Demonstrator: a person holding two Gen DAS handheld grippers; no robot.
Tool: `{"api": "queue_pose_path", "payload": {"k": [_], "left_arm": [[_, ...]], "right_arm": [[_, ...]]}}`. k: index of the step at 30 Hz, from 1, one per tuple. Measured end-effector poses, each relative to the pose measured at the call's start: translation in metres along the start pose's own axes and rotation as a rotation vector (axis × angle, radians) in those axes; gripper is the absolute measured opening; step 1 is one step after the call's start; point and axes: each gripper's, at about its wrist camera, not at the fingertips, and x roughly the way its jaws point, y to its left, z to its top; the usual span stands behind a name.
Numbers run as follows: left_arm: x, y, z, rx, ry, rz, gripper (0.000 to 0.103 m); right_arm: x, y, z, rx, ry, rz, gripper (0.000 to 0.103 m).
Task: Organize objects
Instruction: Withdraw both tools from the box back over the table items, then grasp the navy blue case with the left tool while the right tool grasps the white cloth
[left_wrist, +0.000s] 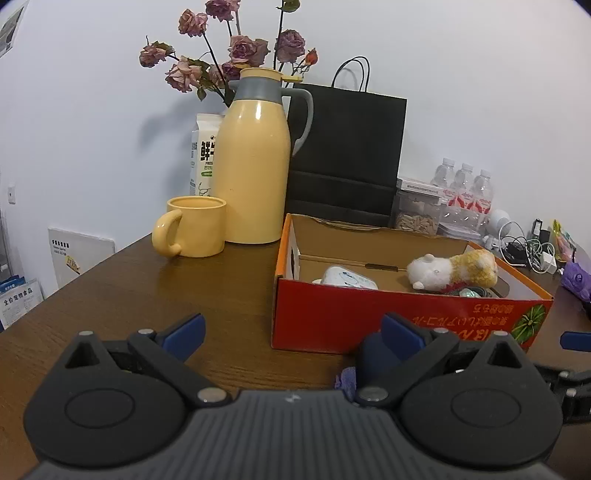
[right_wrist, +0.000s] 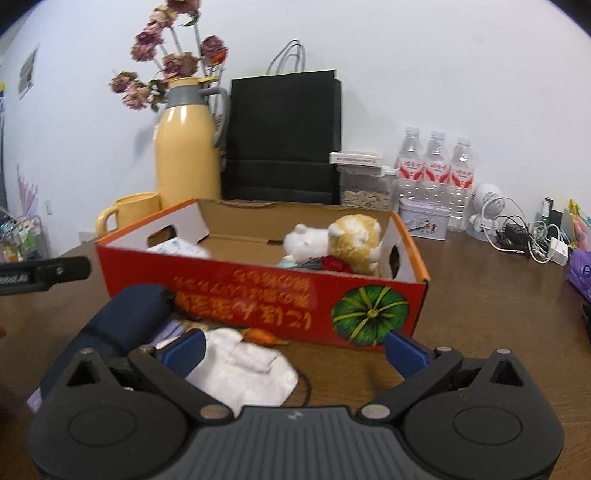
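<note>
A red cardboard box (left_wrist: 406, 317) (right_wrist: 258, 295) stands on the wooden table, holding a white and yellow plush toy (left_wrist: 454, 271) (right_wrist: 340, 240) and a white packet (left_wrist: 347, 277) (right_wrist: 177, 247). In front of the box lie a dark blue folded umbrella (right_wrist: 125, 321) (left_wrist: 373, 358), a white cloth (right_wrist: 243, 365) and a small orange carrot toy (right_wrist: 260, 335). My left gripper (left_wrist: 291, 332) is open over bare table, left of the box. My right gripper (right_wrist: 293, 349) is open just above the cloth, with nothing held. The left gripper's tip shows at the right wrist view's left edge.
A yellow thermos (left_wrist: 255, 166) (right_wrist: 186, 144), yellow mug (left_wrist: 192, 230) (right_wrist: 129, 212), dried roses (left_wrist: 229, 48), milk carton (left_wrist: 203, 155) and black paper bag (left_wrist: 347, 155) (right_wrist: 282, 136) stand behind the box. Water bottles (right_wrist: 436, 166), a tin (right_wrist: 424, 218), cables (right_wrist: 524, 236) and a purple pack (right_wrist: 580, 269) crowd the right.
</note>
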Motion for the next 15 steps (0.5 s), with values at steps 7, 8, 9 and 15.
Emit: {"api": "queue_pose_path", "payload": {"k": [7, 8, 9, 15], "left_arm": [[-0.004, 0.001, -0.004, -0.007, 0.016, -0.001, 0.103], [-0.005, 0.001, -0.005, -0.007, 0.017, -0.002, 0.103], [-0.005, 0.001, -0.005, -0.007, 0.019, -0.001, 0.103], [-0.005, -0.001, -0.008, -0.001, 0.028, -0.003, 0.103]], "right_arm": [[-0.007, 0.009, -0.008, -0.010, 0.024, 0.059, 0.103], [-0.009, 0.008, -0.008, -0.003, 0.025, 0.073, 0.103], [-0.011, 0.008, -0.009, 0.004, 0.025, 0.088, 0.103], [-0.007, 0.006, -0.012, 0.040, 0.086, 0.092, 0.103]]}}
